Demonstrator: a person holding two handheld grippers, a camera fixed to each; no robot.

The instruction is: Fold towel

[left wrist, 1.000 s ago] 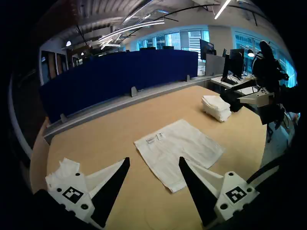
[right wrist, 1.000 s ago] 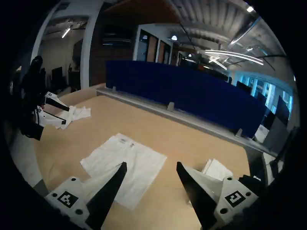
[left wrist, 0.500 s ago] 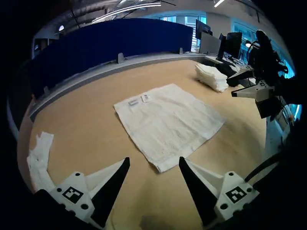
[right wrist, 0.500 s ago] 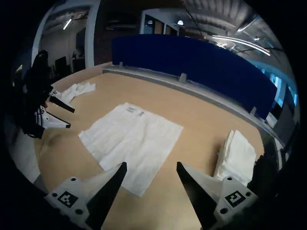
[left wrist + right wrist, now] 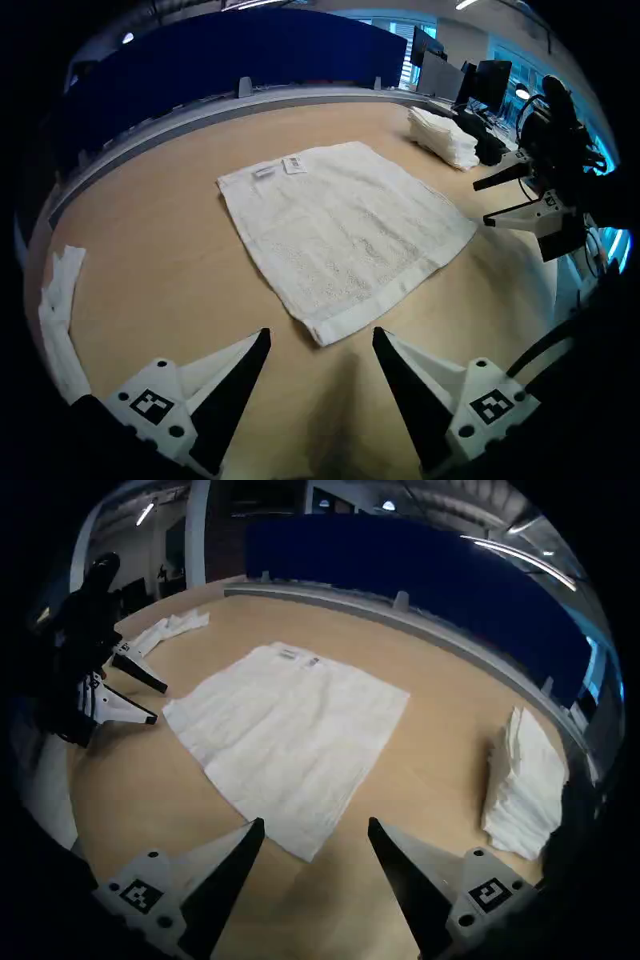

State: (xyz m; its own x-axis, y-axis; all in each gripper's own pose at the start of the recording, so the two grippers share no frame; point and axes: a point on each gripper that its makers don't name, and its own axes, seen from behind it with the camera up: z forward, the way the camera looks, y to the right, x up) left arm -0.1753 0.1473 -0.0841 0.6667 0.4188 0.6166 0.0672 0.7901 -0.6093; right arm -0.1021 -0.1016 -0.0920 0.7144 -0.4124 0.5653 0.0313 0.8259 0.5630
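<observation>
Towel (image 5: 344, 232) is laid flat, unfolded, on the tabletop (image 5: 160, 240), with two tags (image 5: 280, 166) seen at its far edge. Left tool (image 5: 320, 332) is held released, fingers spread, nothing gripped; one towel corner is seen right at the gap between its tips, contact cannot be told. Right tool (image 5: 314, 822) is likewise released and empty, with another towel corner seen between its tips. In the left gripper view the right tool is seen just beside the towel's right corner, jaws apart. A stack (image 5: 524, 788) of folded towels is set well apart from the towel, on the right tool's side. A crumpled cloth (image 5: 56, 312) is left on the opposite side. A blue divider (image 5: 224, 56) is seen beyond the towel.
</observation>
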